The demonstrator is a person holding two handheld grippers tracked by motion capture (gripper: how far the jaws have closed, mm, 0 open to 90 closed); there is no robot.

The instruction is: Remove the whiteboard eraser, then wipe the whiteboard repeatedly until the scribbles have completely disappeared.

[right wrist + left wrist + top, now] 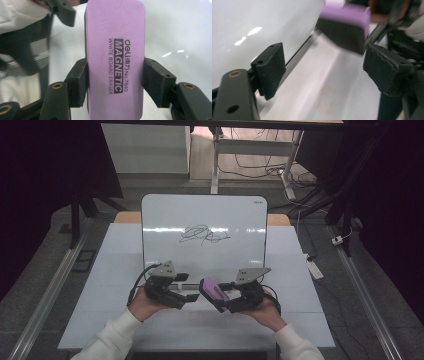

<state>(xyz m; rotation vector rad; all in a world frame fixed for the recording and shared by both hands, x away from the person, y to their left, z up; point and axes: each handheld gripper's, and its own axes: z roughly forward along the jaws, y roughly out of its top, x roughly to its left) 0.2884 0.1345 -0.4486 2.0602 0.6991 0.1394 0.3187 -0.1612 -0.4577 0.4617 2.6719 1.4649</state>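
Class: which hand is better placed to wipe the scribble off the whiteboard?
The right: its tongs already clamp the purple eraser below the scribble. The left tongs stand open with nothing between them.

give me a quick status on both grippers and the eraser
Right gripper shut on the purple eraser. Left gripper open, nothing between its pads. Scribble on the whiteboard unwiped, path to it clear.
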